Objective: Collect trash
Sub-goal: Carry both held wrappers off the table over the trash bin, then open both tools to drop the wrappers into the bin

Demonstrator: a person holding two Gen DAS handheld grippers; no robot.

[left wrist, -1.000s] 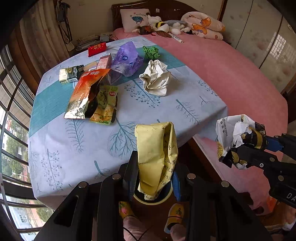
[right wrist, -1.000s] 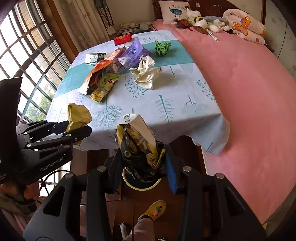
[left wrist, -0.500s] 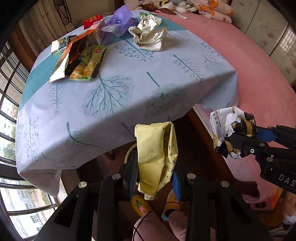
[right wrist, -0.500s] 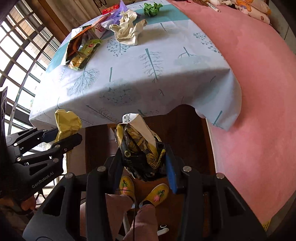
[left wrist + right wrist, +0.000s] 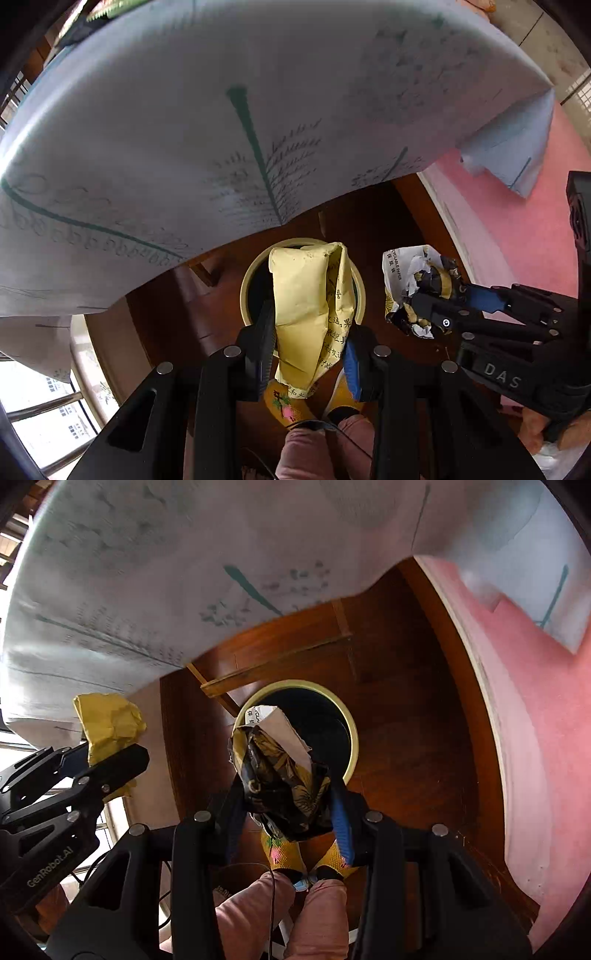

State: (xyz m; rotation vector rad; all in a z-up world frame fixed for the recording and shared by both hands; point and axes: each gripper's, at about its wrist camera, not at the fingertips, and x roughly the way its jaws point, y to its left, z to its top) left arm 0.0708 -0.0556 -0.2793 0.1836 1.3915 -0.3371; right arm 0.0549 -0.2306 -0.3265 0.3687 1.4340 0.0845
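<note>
We hold our left gripper (image 5: 308, 343) clamped on a crumpled yellow wrapper (image 5: 304, 306), which hangs right over the open mouth of the round bin (image 5: 246, 284) on the dark wooden floor (image 5: 177, 306). Our right gripper (image 5: 288, 801) is closed on a black and gold wrapper (image 5: 284, 779) with a white paper flap, also above the bin, its rim (image 5: 352, 734) showing past the bundle. In the left view the right gripper sits just beside the bin to the right; in the right view the left gripper is off to the left, the yellow wrapper poking from its fingers (image 5: 118, 764). The leaf-print tablecloth (image 5: 221, 110) drapes overhead, and pink bedding (image 5: 535, 701) lies to the right. Our yellow slippers (image 5: 284, 853) and pink trouser legs (image 5: 251, 912) show below
</note>
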